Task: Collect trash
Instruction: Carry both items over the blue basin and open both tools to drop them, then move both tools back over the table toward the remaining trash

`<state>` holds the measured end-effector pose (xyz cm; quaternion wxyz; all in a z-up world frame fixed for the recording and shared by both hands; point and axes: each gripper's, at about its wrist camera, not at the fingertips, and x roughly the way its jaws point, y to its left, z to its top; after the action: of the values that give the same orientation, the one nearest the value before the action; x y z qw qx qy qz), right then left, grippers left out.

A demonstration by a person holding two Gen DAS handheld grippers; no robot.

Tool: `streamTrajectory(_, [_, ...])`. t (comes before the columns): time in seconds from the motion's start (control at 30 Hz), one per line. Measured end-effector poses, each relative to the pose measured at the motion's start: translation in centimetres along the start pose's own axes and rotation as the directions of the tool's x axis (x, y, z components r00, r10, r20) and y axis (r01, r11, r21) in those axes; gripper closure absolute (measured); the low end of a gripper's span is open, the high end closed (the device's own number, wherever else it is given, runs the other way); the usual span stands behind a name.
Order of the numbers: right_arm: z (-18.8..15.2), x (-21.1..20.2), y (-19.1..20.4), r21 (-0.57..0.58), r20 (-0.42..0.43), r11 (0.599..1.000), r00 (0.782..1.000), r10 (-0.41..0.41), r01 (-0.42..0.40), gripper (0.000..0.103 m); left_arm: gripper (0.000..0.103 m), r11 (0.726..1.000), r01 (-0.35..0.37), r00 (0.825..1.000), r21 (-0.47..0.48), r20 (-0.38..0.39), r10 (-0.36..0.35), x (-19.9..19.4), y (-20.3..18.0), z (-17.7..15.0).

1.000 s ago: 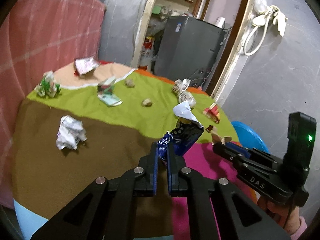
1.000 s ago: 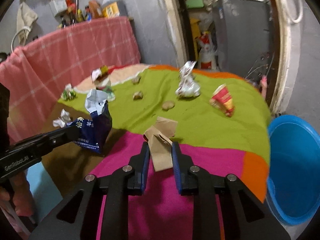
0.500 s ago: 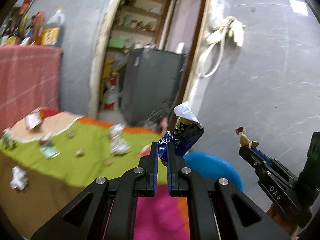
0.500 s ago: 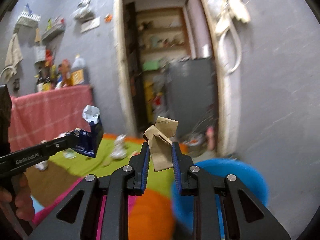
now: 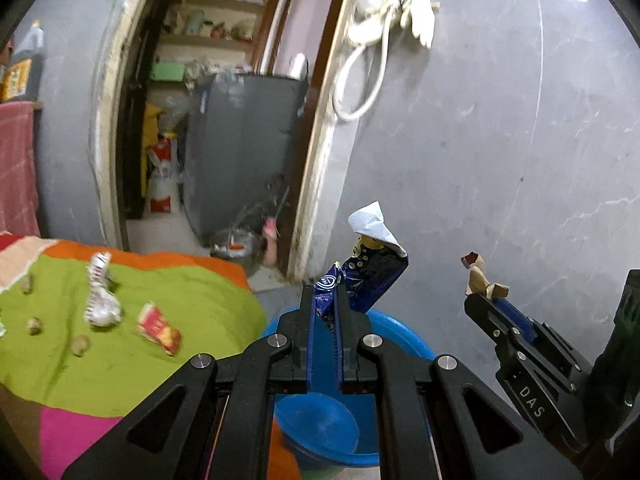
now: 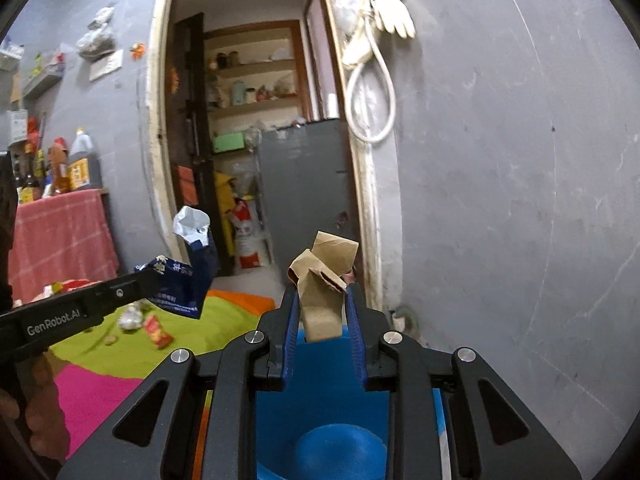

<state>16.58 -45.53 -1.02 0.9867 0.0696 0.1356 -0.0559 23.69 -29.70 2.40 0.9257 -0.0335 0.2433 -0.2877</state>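
Observation:
My left gripper is shut on a dark blue snack wrapper with a white torn top, held up over the blue plastic basin. My right gripper is closed on a crumpled brown paper scrap and hangs above the same basin. Each gripper shows in the other's view: the right gripper with the brown scrap at the right, the left gripper with the blue wrapper at the left.
The table with its green, orange and pink cloth lies to the left, bearing a silver foil wrapper, a red wrapper and small crumpled bits. A grey wall stands close behind the basin. A doorway with a grey cabinet opens behind the table.
Both grippers have swung right, away from the table top, and now hang over the blue basin by the wall. Each still carries its piece of trash.

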Motion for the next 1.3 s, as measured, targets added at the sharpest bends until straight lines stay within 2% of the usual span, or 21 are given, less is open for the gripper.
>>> streamTrajectory(0.2, [-1.4, 2.1, -1.4, 0.043, -0.062, 0.999, 0.998, -0.017, 0.02, 0.081, 0.097, 0.999, 0.016, 0.992, -0.046, -0.128, -0.022, 5.1, 0.9, -0.1])
streamTrajectory(0.3, [-1.9, 2.9, -1.9, 0.06, -0.09, 0.998, 0.996, -0.018, 0.023, 0.077, 0.096, 0.998, 0.02, 0.984, -0.064, -0.176, -0.031, 6.7, 1.6, -0.3])
streamTrajectory(0.4, [-2.4, 3.7, -2.2, 0.074, -0.12, 0.997, 0.993, -0.014, 0.024, 0.068, 0.095, 0.997, 0.02, 0.979, -0.071, -0.202, -0.034, 7.4, 2.0, -0.8])
streamTrajectory(0.47, [-2.4, 3.9, -2.3, 0.08, -0.129, 0.997, 0.992, -0.011, 0.021, 0.067, 0.092, 0.997, 0.019, 0.977, -0.079, -0.209, -0.036, 7.5, 2.1, -1.0])
streamTrajectory(0.57, [-2.3, 4.0, -2.3, 0.086, -0.133, 0.996, 0.991, -0.008, 0.02, 0.061, 0.082, 0.995, 0.02, 0.978, -0.099, -0.206, -0.041, 7.0, 2.4, -1.2])
streamTrajectory(0.77, [-1.0, 3.1, -2.0, 0.084, -0.081, 0.996, 0.997, -0.001, 0.007, 0.052, 0.063, 0.993, -0.002, 0.99, -0.121, -0.143, -0.015, 3.7, 3.2, -0.8])
streamTrajectory(0.8, [-0.8, 2.9, -1.9, 0.082, -0.072, 0.997, 0.997, 0.001, 0.005, 0.049, 0.054, 0.992, -0.012, 0.992, -0.125, -0.125, -0.004, 2.9, 3.4, -0.6])
streamTrajectory(0.83, [-0.5, 2.4, -1.6, 0.077, -0.057, 0.997, 0.998, 0.002, 0.003, 0.042, 0.047, 0.991, -0.026, 0.995, -0.129, -0.103, 0.013, 2.1, 3.8, -0.4])
streamTrajectory(0.9, [0.2, 1.6, -1.0, 0.072, -0.026, 0.997, 1.0, 0.009, -0.007, 0.028, 0.04, 0.989, -0.054, 0.997, -0.135, -0.059, 0.046, 0.4, 4.5, 0.2])
streamTrajectory(0.97, [0.8, 0.6, -0.3, 0.064, 0.007, 0.998, 1.0, 0.023, -0.024, 0.024, 0.027, 0.986, -0.086, 0.996, -0.14, -0.016, 0.084, -1.4, 5.3, 0.8])
streamTrajectory(1.0, [1.2, 0.1, 0.2, 0.059, 0.02, 0.998, 0.999, 0.033, -0.034, 0.021, 0.018, 0.984, -0.108, 0.994, -0.143, 0.006, 0.11, -2.5, 5.8, 1.1])
streamTrajectory(1.13, [2.2, -1.6, 2.1, 0.045, 0.073, 0.996, 0.994, 0.079, -0.082, 0.0, 0.005, 0.972, -0.177, 0.978, -0.155, 0.082, 0.191, -6.5, 7.5, 1.2])
streamTrajectory(1.3, [3.1, -3.4, 5.4, 0.022, 0.124, 0.988, 0.981, 0.151, -0.155, 0.0, 0.003, 0.947, -0.269, 0.946, -0.177, 0.135, 0.294, -11.6, 10.1, 0.6])
